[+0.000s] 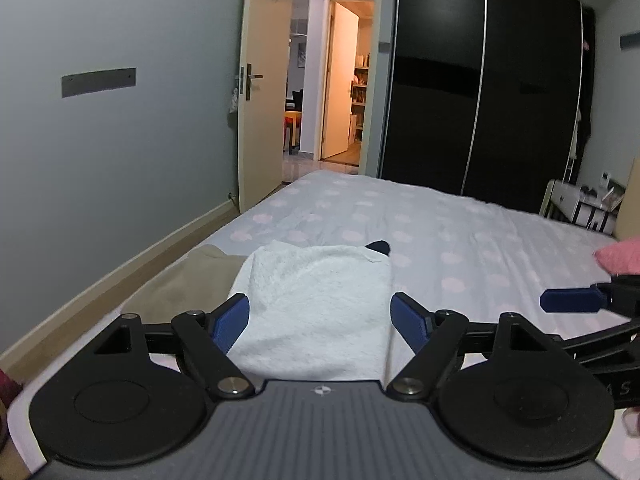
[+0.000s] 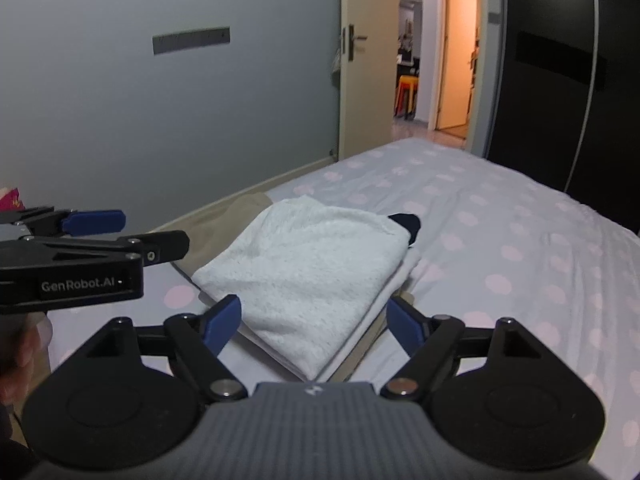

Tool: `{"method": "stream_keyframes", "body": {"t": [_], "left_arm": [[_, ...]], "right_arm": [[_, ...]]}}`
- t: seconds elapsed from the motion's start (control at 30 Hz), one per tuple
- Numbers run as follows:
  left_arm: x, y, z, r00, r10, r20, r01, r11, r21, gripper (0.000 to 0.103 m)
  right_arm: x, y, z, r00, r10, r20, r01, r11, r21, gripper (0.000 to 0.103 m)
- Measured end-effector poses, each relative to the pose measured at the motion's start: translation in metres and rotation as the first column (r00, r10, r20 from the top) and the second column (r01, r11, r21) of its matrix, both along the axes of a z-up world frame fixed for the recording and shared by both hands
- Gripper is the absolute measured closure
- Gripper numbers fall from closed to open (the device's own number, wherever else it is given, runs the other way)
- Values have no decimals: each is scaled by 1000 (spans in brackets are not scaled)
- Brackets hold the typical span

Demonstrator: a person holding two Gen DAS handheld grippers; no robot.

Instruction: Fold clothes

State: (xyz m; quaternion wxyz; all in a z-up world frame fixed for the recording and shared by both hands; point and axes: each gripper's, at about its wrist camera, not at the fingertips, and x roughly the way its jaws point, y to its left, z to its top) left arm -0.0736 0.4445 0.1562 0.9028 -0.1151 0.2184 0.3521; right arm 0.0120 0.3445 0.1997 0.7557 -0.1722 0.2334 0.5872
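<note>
Bedroom, grey wall, dark wardrobe [image 1: 480,80] upper right, open door [image 1: 264,92] top centre. Bed [image 1: 460,240] with pink-dotted sheet fills mid-frame. Folded white towel [image 1: 316,304] lies lower centre, resting on a beige garment [image 1: 188,280]; a dark blue item [image 1: 379,246] peeks out at its far corner. Left gripper [image 1: 320,322] spread wide, nothing between its pads. Right gripper [image 2: 314,322] likewise spread, clear above the towel, empty.
</note>
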Motion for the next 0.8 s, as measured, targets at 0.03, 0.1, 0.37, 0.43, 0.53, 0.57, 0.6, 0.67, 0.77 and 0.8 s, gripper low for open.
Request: {"method": "stream_keyframes", "body": {"t": [0.03,0.1,0.37,0.43,0.53,0.57,0.6,0.67,0.77,0.8], "left_arm": [[-4,-7,-1,1000,5,-2,-5,1000,1,26],[-14,-21,-2,1000,14,-7,-14,1000,5,26],[-47,-64,-19,999,31,16,-30,997,-67,25],[-54,-74,-26,999,43,11,-42,996,-78,25],[-65,-87,-37,998,59,8,-58,995,-82,25],[-68,-92,-41,998,67,-2,-67,995,-75,25],[-71,-96,-45,997,76,-16,-77,995,-67,25],[-76,-104,-52,996,83,-34,-86,994,-70,25],[-83,-116,-62,995,88,-47,-91,993,-78,25],[-85,-120,-65,995,89,-53,-93,993,-76,25]], "right_arm": [[-4,-10,1,1000,-8,-4,8,1000,13,19],[-10,-28,1,1000,-21,-16,22,999,34,19],[-45,-98,-10,997,-65,-32,68,993,97,16],[-54,-111,-15,996,-87,-8,88,991,105,16],[-65,-129,-28,994,-111,-9,112,988,108,16],[-69,-134,-33,993,-118,-12,118,987,107,16],[-72,-139,-38,992,-123,-17,125,987,106,16],[-78,-150,-47,990,-133,-40,137,985,108,16],[-86,-161,-59,987,-153,-53,158,981,117,16],[-89,-164,-62,986,-158,-51,163,979,120,16]]}}
